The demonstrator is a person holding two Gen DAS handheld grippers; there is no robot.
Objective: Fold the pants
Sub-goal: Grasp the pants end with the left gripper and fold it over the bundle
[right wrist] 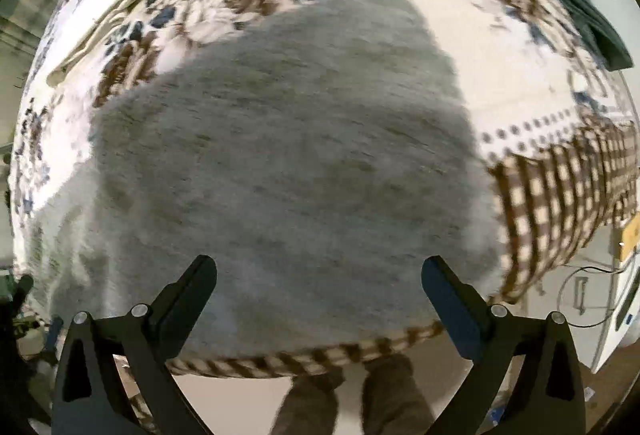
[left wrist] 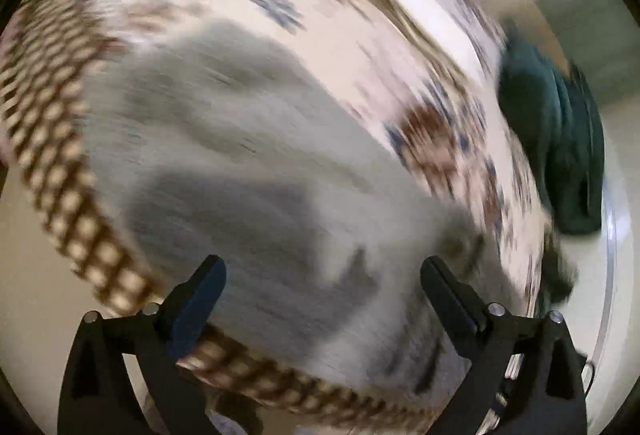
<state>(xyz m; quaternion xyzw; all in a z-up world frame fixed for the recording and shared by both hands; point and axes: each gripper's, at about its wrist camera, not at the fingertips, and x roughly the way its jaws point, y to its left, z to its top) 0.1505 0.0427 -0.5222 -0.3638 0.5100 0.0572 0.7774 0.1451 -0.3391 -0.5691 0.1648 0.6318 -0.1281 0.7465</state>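
Pants: grey, fuzzy cloth, lying spread flat on the tablecloth at the near edge, filling the middle of both my views; in my right view the far end shows a squared corner, the near hem reaches the checked border.
Pants, left view: same grey cloth, blurred, with darker folds or shadows I cannot tell apart.
My left claw: jaws wide apart, nothing between them, hanging above the near part of the pants; whether the tips touch the cloth I cannot tell.
My right claw: jaws wide apart, holding nothing, above the near edge of the pants.
Tablecloth: cream with brown and blue flowers, brown-and-cream checked border along the near and right sides.
Dark green garment: heaped at the far right of the tablecloth, well apart from the pants; seen also at the far right corner of my right view.
Cream cloth: folded or bunched at the far left of the tablecloth, apart from the pants.
Legs: two trouser legs below the near table edge, between my right claw's fingers.
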